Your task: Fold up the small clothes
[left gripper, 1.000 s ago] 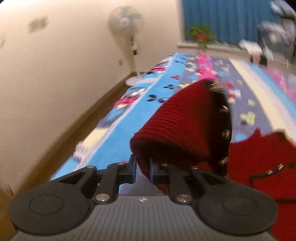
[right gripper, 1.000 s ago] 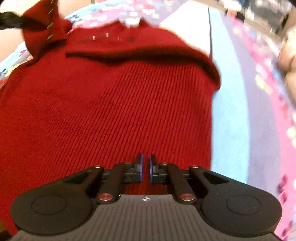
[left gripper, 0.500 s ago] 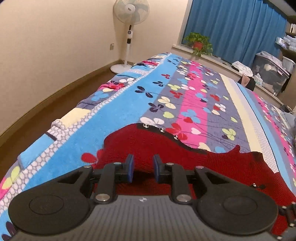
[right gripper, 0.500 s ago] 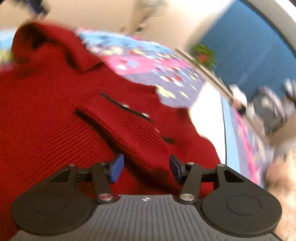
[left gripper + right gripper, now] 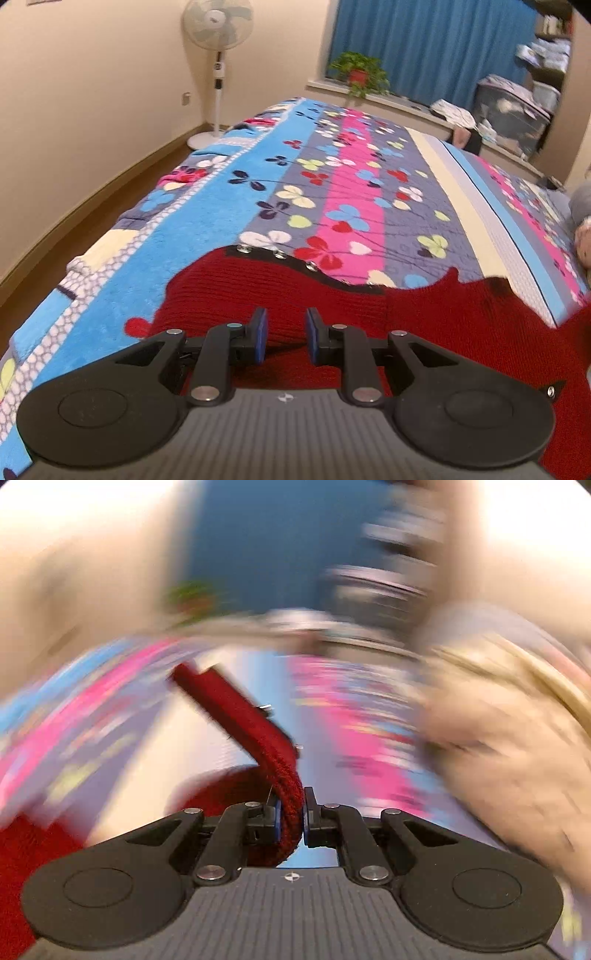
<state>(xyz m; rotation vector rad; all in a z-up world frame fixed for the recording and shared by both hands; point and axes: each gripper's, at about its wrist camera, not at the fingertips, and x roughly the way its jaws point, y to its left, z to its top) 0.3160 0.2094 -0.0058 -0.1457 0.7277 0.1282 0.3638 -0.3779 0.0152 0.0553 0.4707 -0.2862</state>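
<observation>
The red knit [image 5: 280,295] is spread on the bed [image 5: 207,236] close to its near edge, and its black studded trim [image 5: 277,254] runs along its far side. Beyond that trim the patterned blanket lies open all the way to the window sill. To the left the blanket drops off to a strip of wood floor [image 5: 92,218] between bed and wall.

The left claw [image 5: 283,334] is held low over the knit with its blue pads a little apart — nothing is pinched between them, and the fabric is seen through the gap below.

In the right wrist view the right claw [image 5: 291,814] is clenched on a folded roll of the knit [image 5: 255,734], which rises from between the pads up and to the left. The rest of that view is smeared by motion; only pink and blue streaks of the blanket and a pale blurred mass on the right can be made out, and what that mass is cannot be told.

Only the left view gives the room sharply: a standing fan [image 5: 218,26] in the corner, blue curtains [image 5: 424,48], a potted plant [image 5: 358,74] on the sill, and storage bins [image 5: 513,110] at the far right.
</observation>
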